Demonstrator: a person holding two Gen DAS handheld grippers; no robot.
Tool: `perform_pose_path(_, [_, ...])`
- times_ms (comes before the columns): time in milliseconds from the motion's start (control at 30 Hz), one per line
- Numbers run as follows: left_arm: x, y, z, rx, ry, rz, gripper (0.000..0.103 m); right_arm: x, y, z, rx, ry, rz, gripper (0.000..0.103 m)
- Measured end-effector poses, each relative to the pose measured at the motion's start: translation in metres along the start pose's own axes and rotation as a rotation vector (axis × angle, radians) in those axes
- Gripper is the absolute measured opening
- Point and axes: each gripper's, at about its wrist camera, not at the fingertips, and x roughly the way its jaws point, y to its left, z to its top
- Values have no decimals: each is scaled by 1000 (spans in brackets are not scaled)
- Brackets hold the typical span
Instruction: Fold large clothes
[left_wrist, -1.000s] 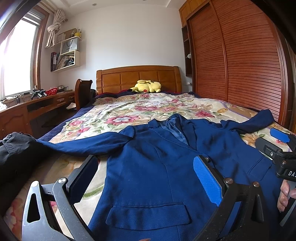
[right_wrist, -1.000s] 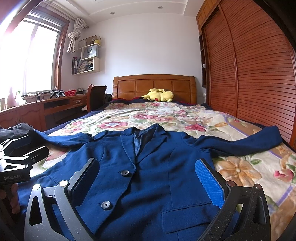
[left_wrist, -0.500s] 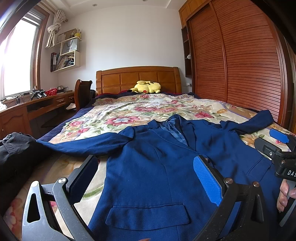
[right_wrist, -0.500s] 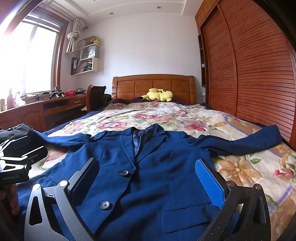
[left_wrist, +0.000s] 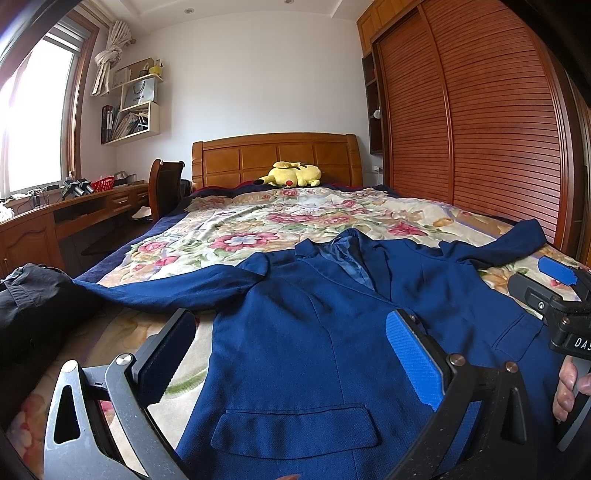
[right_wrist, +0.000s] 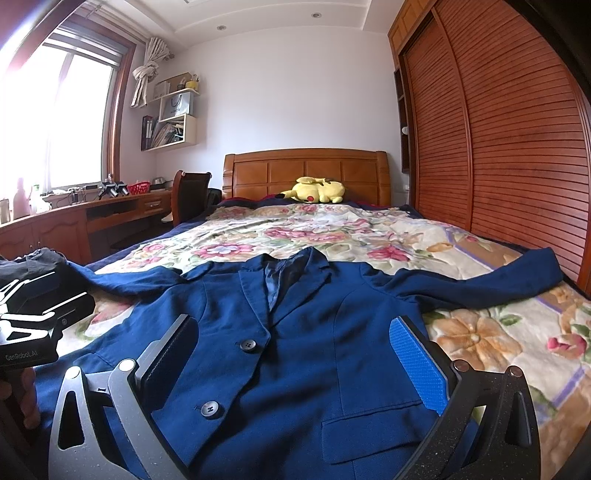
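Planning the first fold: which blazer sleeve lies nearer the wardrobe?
The sleeve stretched toward the slatted wardrobe, on the right claw's side; the other sleeve points toward the desk.

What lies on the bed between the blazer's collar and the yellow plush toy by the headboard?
Only the bare floral bedspread, seen in both wrist views. Nothing rests on it between the blazer collar and the plush toy.

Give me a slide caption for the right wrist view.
Open right gripper poised over a buttoned navy blazer spread flat, sleeves out, on the floral bedspread.
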Motion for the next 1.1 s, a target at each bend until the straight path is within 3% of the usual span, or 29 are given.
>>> perform_pose_path(633, [-1, 0, 2, 1, 2, -7, 103, 1, 0, 1, 1, 7, 9, 103])
perform_pose_path(967, [14, -2, 10, 67, 100, 16, 103, 0, 7, 16, 9, 30, 41, 103])
perform_pose_path(1100, [17, 10, 15, 42, 131, 11, 103, 0, 16, 24, -5, 29, 61, 103])
